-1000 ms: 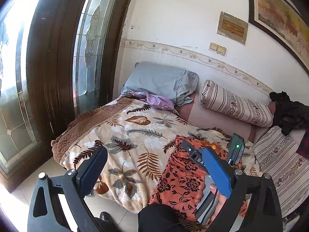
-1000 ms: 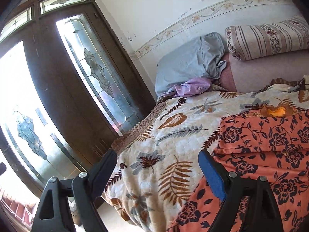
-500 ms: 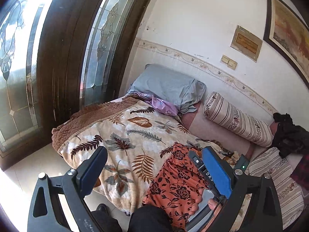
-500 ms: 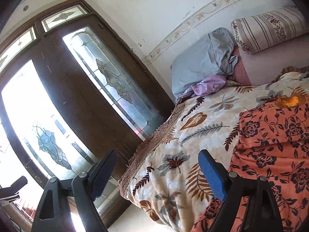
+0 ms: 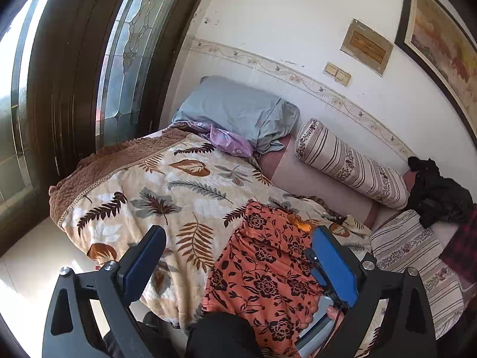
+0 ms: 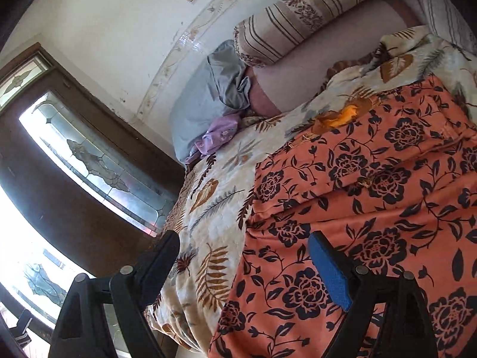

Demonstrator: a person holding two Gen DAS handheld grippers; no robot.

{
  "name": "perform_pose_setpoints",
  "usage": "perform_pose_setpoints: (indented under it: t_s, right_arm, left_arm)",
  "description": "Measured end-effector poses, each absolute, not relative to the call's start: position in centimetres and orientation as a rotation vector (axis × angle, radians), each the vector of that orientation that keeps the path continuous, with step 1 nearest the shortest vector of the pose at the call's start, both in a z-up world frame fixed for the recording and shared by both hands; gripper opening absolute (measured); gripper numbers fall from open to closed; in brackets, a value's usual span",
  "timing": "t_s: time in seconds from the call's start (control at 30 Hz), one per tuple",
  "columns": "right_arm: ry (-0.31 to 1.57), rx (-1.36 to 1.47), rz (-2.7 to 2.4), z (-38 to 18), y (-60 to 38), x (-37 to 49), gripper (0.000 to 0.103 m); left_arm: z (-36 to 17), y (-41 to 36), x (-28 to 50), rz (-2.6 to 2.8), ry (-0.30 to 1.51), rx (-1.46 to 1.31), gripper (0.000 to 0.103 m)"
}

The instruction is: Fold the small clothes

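Both my grippers hang over the bed with jaws spread wide, nothing between them. The orange floral garment lies flat on the leaf-print blanket — just ahead of my right gripper, and right of centre off my left gripper.

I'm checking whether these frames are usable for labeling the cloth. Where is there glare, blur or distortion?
Left wrist view: sharp; the orange floral garment is evenly lit; the glass door is blown out at the left edge; fisheye bends the door frame. Right wrist view: tilted, slightly soft; door panes overexposed at lower left; garment still readable.
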State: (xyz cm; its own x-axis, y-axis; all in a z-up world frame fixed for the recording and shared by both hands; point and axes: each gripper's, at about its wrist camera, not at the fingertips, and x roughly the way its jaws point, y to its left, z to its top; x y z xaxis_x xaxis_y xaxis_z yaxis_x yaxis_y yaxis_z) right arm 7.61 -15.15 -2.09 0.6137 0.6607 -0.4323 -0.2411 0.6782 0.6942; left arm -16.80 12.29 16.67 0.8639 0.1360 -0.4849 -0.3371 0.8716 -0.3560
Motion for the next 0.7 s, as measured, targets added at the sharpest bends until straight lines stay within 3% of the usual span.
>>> perform_pose_setpoints:
  t_s: [0.4,0.7]
  right_arm:
    - [0.663,0.324,0.773,2.5,0.5,3.1,0.09]
    - [0.698,0.104,0.911,1.4,13.0,-0.6,0.09]
  left_arm:
    - [17.0,13.2,-19.6,-0.003,0.439,-0.207,0.098]
    - [14.8,24.0,-23.9,0.187,0.357,-0.367,0.098]
